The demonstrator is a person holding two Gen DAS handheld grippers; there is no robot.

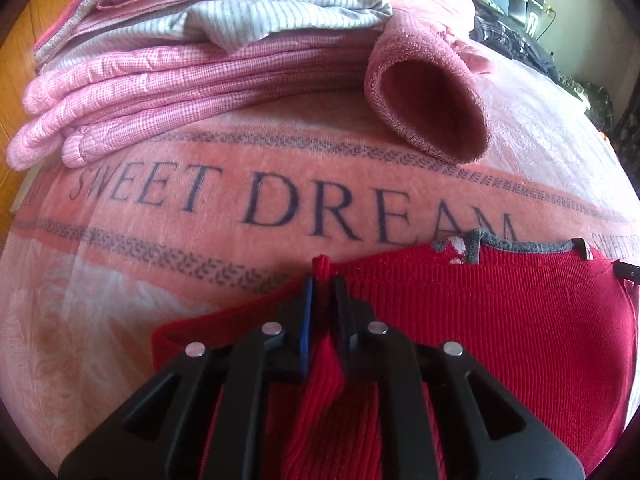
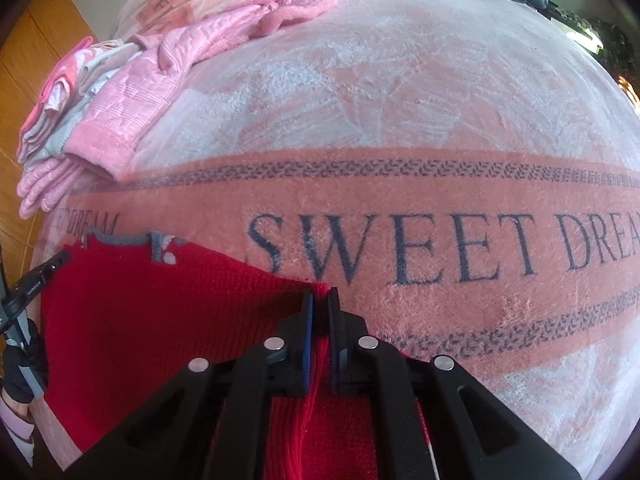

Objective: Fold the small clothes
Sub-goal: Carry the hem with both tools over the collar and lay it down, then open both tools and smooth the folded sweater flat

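The red knit (image 1: 500, 320) lies on the blanket (image 1: 140, 300), just below its "SWEET DREAM" lettering. Left tongs (image 1: 324, 280) pinch its left edge; right tongs (image 2: 320, 300) pinch its right corner. Only the left view shows the pink cuff (image 1: 432, 108) beyond the lettering. A clothes pile (image 2: 100, 120) sits far left. The right view shows bare blanket right of the knit.

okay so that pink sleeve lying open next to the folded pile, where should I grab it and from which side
Take the pink sleeve at the lower rim of its open cuff, coming in from the near side where the opening faces. One finger can probably slip inside, and the thick fleecy edge gives a firm pinch. Both grippers hold the red knit garment now.
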